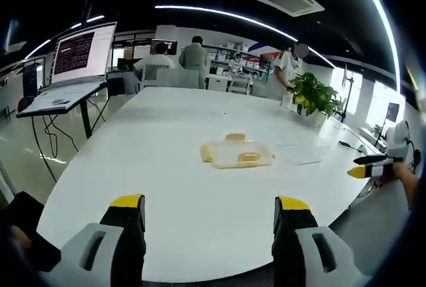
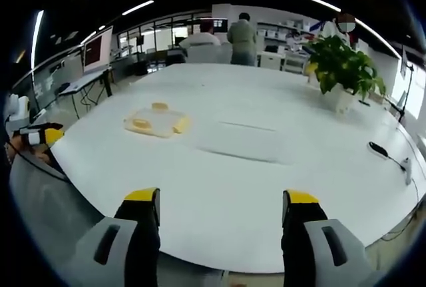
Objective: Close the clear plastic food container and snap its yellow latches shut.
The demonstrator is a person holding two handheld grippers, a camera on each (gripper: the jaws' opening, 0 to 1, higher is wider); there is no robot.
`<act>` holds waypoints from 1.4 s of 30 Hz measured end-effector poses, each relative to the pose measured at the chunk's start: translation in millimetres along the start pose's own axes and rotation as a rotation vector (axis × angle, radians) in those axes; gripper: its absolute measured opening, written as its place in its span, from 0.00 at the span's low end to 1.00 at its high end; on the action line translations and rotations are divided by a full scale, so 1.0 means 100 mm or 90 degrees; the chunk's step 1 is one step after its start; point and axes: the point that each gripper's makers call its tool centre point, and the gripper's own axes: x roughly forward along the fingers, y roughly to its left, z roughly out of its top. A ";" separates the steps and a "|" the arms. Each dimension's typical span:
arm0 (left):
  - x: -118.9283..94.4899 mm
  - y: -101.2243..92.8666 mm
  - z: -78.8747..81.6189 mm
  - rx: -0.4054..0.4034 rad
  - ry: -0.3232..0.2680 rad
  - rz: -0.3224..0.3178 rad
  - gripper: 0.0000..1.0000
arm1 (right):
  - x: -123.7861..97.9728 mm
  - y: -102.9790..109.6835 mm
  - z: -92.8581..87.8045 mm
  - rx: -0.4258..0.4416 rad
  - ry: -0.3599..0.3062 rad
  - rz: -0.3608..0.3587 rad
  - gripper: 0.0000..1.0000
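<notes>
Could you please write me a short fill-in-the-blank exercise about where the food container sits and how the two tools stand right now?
1. The clear food container lies on a large table whose top is coloured ____.
2. The left tool has its jaws ____, with nothing between them.
3. The container's latches are coloured ____.
4. In the right gripper view, a potted ____ stands on the table's far side, beyond the right tool.

Missing words: white; open; yellow; plant

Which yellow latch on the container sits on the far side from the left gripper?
The latch on the container's back edge, toward the seated people; the other two visible sit at its left end and near edge.
</notes>
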 end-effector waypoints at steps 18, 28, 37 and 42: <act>0.10 0.22 0.11 0.044 0.015 0.028 0.79 | 0.10 -0.08 0.14 -0.108 0.018 0.012 0.71; 0.30 0.26 0.24 0.107 0.040 0.009 0.80 | 0.32 -0.19 0.59 -0.145 -0.017 0.000 0.70; 0.53 0.21 0.49 0.143 0.035 -0.029 0.79 | 0.54 -0.16 0.91 -0.193 -0.041 0.027 0.69; 0.68 0.25 0.64 0.209 0.036 -0.028 0.78 | 0.64 -0.15 1.05 -0.234 -0.045 0.031 0.69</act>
